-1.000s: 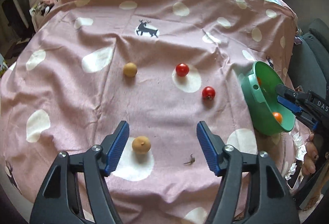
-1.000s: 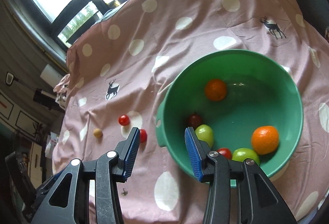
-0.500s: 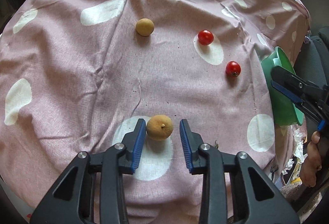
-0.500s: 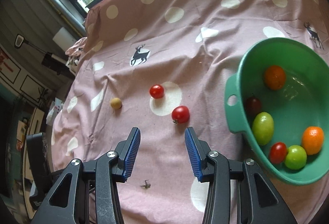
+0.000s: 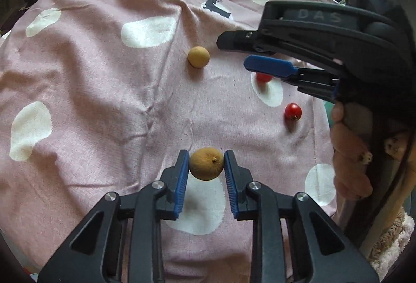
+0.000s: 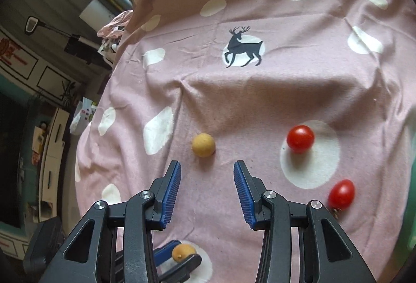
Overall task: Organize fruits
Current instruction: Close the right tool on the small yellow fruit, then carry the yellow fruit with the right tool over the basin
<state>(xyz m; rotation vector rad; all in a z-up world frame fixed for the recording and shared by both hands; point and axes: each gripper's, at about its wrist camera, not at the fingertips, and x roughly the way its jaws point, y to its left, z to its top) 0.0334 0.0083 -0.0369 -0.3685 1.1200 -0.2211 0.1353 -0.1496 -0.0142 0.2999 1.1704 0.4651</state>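
Fruits lie scattered on the pink spotted cloth [image 5: 91, 90]. My left gripper [image 5: 206, 166] is clamped on the nearest tan fruit [image 5: 206, 163] at lower centre of the left wrist view, both blue pads pressed against its sides, over a white dot. A second ago those jaws stood wide with the fruit lying between them; they have just been closing and now grip it.

My right gripper [image 6: 207, 192] stands partly apart with nothing between its pads; the second tan fruit [image 6: 203, 145] lies just beyond its tips, slightly left of centre. In its own view the green bowl filled the frame a second ago; now only a green sliver shows at the right edge. In the left wrist view it reaches in from the upper right, covering part of one red tomato [image 5: 264, 77].

The other tomato [image 5: 293, 112] sits mid-right, apart from both grippers. Open cloth spreads to the left and centre; the cloth's edge drops away at far left of the right wrist view.
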